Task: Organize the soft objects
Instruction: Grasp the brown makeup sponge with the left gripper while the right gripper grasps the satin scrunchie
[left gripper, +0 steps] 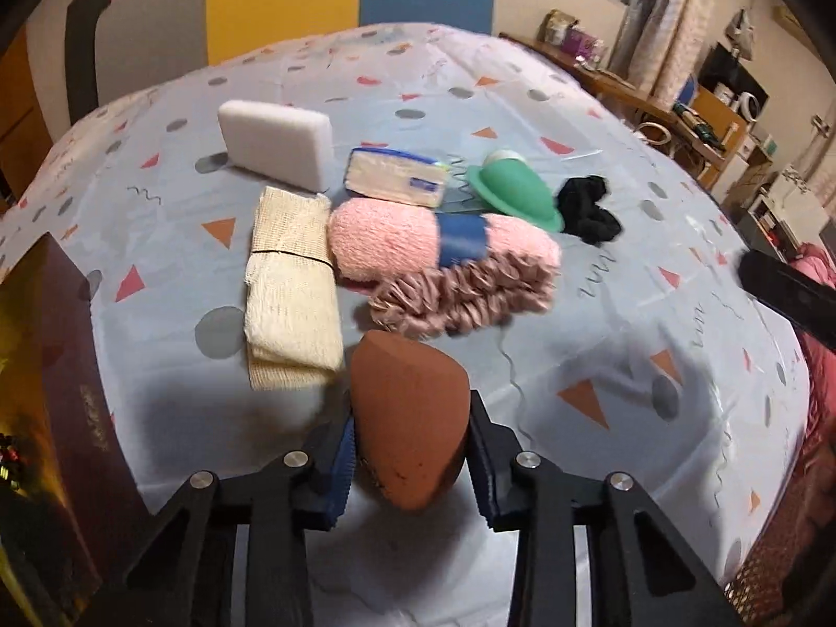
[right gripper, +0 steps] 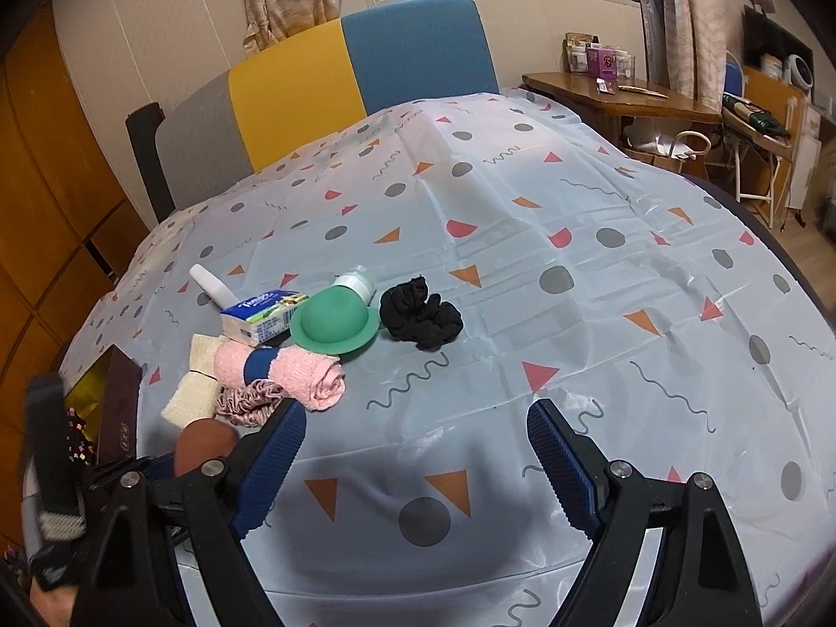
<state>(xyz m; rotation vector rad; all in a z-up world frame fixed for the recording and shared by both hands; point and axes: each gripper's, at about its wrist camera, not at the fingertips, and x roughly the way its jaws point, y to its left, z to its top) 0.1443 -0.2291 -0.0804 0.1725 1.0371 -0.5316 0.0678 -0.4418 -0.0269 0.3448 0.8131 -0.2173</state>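
My left gripper is clamped on the brown makeup sponge, its blue pads pressing both sides, the sponge's rounded tip pointing away from me over the patterned tablecloth. Just beyond it lie the other soft things in a loose cluster: a folded cream cloth to the left, a mauve ruffled scrunchie touching a rolled pink towel with a blue band, then a white foam block, a tissue pack, a green hat-shaped piece and a black scrunchie farther back. A dark brown box stands at the table's left edge.

My right gripper hangs wide apart with nothing between its fingers, over bare tablecloth, well to the right of the cluster.
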